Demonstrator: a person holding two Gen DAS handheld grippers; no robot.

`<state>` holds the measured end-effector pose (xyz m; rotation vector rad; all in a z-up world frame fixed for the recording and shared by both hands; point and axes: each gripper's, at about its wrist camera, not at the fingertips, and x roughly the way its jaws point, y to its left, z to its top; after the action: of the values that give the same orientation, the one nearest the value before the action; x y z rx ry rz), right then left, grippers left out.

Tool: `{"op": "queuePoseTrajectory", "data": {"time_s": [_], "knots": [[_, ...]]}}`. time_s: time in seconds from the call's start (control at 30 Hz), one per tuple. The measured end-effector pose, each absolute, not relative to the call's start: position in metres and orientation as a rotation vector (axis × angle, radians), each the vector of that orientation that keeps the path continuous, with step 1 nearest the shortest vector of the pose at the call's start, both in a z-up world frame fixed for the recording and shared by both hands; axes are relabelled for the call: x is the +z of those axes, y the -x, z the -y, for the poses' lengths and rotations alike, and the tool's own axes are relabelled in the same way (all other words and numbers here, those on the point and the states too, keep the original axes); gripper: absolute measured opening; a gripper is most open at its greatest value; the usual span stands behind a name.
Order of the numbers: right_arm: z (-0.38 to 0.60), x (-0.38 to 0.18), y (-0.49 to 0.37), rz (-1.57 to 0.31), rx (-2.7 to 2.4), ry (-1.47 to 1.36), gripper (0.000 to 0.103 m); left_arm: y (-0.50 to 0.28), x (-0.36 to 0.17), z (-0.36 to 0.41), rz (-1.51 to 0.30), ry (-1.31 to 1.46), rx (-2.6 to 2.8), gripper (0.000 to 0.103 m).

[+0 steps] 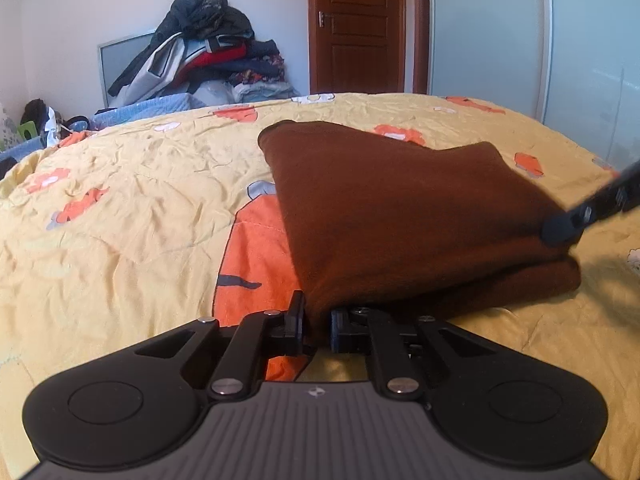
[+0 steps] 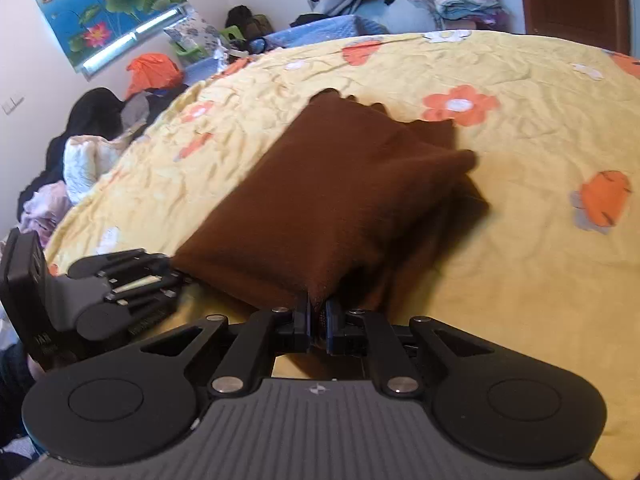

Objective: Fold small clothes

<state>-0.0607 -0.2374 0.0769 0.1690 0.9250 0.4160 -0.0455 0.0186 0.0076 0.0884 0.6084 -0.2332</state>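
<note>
Left wrist view: your left tool (image 1: 318, 322) is clamped on the near corner of the brown cloth (image 1: 400, 208); your right tool (image 2: 318, 316) is clamped on the other near corner. Cloth lies folded on the bed (image 1: 120, 208), long axis running straight ahead, away from both tools.

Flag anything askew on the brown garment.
The brown garment is folded unevenly: in the right wrist view a lower layer juts out along its right edge. Left gripper and right gripper pinch its near corners.
</note>
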Motion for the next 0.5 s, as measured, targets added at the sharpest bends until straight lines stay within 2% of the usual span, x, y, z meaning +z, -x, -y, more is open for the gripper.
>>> {"op": "queuePoseTrajectory", "data": {"time_s": [0.07,0.13,0.17,0.2,0.23,0.27,0.3,0.33,0.37,0.43,0.5], "knots": [[0.243,0.058,0.059,-0.985,0.394,-0.161,0.013,0.046,0.008,-0.015,-0.609,-0.119,-0.235,0.011],[0.24,0.054,0.063,-0.958,0.409,-0.16,0.013,0.049,0.013,-0.016,-0.63,-0.141,-0.275,0.012],[0.24,0.057,0.062,-0.959,0.399,-0.164,0.018,0.05,0.018,-0.022,-0.655,-0.127,-0.321,0.014],[0.241,0.061,0.063,-0.958,0.409,-0.185,0.033,0.053,0.023,-0.031,-0.677,-0.098,-0.368,0.016],[0.245,0.066,0.063,-0.949,0.428,-0.217,0.061,0.055,0.029,-0.044,-0.689,-0.047,-0.408,0.023],[0.251,0.071,0.064,-0.927,0.432,-0.247,0.092,0.055,0.036,-0.057,-0.69,0.023,-0.437,0.038],[0.258,0.078,0.064,-0.889,0.41,-0.27,0.102,0.053,0.043,-0.071,-0.678,0.119,-0.45,0.05],[0.265,0.083,0.063,-0.845,0.388,-0.288,0.103,0.048,0.048,-0.083,-0.66,0.221,-0.438,0.082],[0.272,0.085,0.059,-0.816,0.374,-0.313,0.099,0.04,0.051,-0.094,-0.643,0.325,-0.413,0.099],[0.288,0.081,0.037,-0.816,0.325,-0.416,0.099,0.013,0.05,-0.107,-0.641,0.522,-0.406,0.099],[0.299,0.065,0.01,-0.838,0.293,-0.542,0.092,-0.023,0.036,-0.106,-0.721,0.645,-0.407,0.098]]}}
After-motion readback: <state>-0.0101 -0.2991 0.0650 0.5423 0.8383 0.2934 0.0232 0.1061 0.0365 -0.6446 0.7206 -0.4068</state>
